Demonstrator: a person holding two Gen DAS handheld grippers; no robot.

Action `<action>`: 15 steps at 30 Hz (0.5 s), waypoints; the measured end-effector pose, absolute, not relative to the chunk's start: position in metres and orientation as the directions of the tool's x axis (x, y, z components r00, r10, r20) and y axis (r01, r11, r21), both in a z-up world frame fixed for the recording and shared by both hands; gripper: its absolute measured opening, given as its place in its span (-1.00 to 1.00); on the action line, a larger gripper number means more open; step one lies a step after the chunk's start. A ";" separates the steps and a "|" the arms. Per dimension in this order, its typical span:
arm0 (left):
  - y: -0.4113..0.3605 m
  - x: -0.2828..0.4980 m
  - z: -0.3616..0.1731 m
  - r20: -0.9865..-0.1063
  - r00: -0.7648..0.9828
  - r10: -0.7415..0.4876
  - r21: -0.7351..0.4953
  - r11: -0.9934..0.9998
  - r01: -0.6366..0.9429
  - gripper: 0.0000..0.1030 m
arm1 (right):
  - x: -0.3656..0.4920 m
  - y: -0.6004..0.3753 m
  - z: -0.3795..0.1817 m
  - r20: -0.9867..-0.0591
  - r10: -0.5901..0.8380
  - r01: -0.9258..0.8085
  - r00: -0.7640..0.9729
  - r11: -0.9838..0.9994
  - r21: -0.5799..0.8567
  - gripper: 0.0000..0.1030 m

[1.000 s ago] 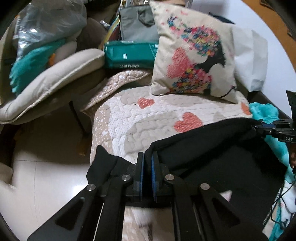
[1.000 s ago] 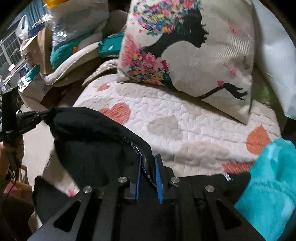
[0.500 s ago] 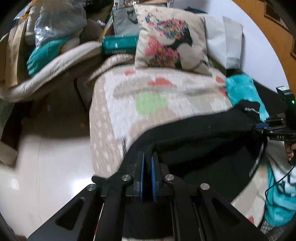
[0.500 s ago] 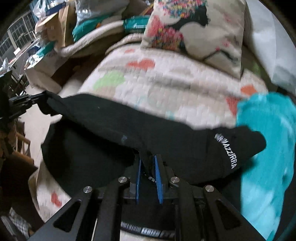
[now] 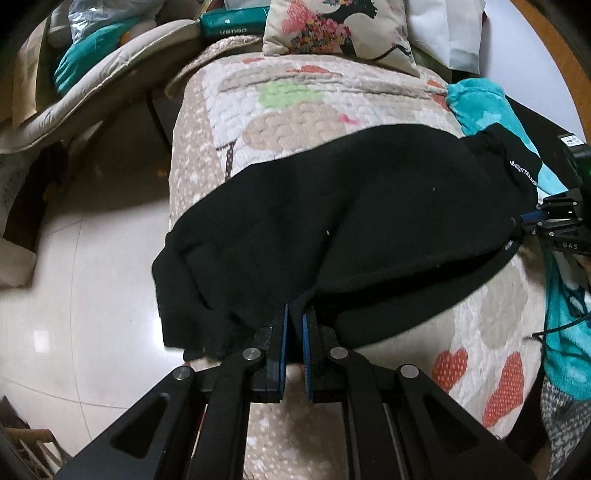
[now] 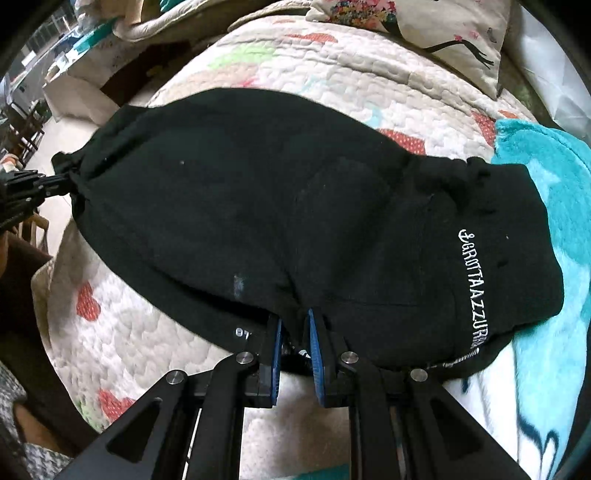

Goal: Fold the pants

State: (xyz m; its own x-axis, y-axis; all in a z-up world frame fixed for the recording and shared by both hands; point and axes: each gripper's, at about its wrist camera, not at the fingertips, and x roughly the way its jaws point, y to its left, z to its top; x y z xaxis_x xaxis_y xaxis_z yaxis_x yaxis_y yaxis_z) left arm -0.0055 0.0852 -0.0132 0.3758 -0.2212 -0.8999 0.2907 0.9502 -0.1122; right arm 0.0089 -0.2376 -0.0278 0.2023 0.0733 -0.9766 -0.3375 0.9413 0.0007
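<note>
The black pants (image 5: 351, 221) lie spread across the quilted bedspread (image 5: 295, 118), folded over along their length, with white lettering near the waistband (image 6: 476, 295). My left gripper (image 5: 293, 321) is shut on the near edge of the pants at the end by the bed's left side. My right gripper (image 6: 293, 328) pinches the near edge close to the waistband, its jaws slightly apart around the fabric. Each gripper shows in the other's view, the right one in the left wrist view (image 5: 554, 225) and the left one in the right wrist view (image 6: 33, 188).
A teal fleece blanket (image 6: 546, 206) lies under and beside the waistband end. A printed cushion (image 5: 340, 29) and a white pillow (image 5: 443, 29) stand at the head of the bed. Tiled floor (image 5: 81, 280) and a cluttered chair (image 5: 92, 81) lie to the left.
Both grippers have pulled back toward the near edge and lowered, carrying the held fold. The pants have gone from hanging bunched between them to lying flat on the quilt.
</note>
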 end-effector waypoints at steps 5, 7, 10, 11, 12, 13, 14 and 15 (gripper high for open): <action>0.099 -0.010 -0.031 -0.949 0.286 -0.133 -0.068 0.972 0.227 -0.71 | -0.005 -0.233 -0.038 -0.983 -0.049 -0.362 0.177 0.925 -0.112 -0.42; 0.108 -0.014 -0.031 -0.959 0.260 -0.112 -0.061 0.978 0.198 -0.62 | -0.009 -0.235 -0.035 -0.984 -0.058 -0.349 0.170 0.930 -0.115 0.06; 0.130 -0.022 -0.010 -0.952 0.296 -0.076 -0.036 0.990 0.139 -0.55 | -0.023 -0.241 -0.018 -0.984 -0.036 -0.336 0.176 0.937 -0.094 0.25; 0.139 -0.024 -0.002 -0.946 0.315 -0.072 -0.037 0.993 0.113 -0.44 | -0.029 -0.244 -0.007 -0.982 -0.023 -0.330 0.188 0.940 -0.085 0.25; 0.147 -0.025 0.006 -0.941 0.330 -0.075 -0.048 0.995 0.090 -0.39 | -0.033 -0.247 0.001 -0.981 -0.009 -0.324 0.195 0.943 -0.073 0.25; 0.154 -0.025 0.012 -0.935 0.344 -0.081 -0.062 0.996 0.066 -0.35 | -0.038 -0.252 0.012 -0.978 0.013 -0.315 0.210 0.947 -0.055 0.25; 0.161 -0.024 0.020 -0.928 0.362 -0.089 -0.082 0.996 0.035 -0.33 | -0.040 -0.259 0.026 -0.971 0.038 -0.299 0.238 0.954 -0.035 0.25; 0.165 -0.021 0.026 -0.921 0.376 -0.100 -0.105 0.994 0.007 -0.31 | -0.040 -0.261 0.035 -0.966 0.047 -0.287 0.254 0.958 -0.029 0.25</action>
State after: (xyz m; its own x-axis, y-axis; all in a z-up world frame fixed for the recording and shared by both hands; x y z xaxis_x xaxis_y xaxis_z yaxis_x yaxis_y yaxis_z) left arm -0.0207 0.1652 0.0260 0.3764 -0.1004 -0.9210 0.0072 0.9944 -0.1055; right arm -0.0397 -0.2615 0.0346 0.2540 0.0467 -0.9661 -0.2865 0.9576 -0.0290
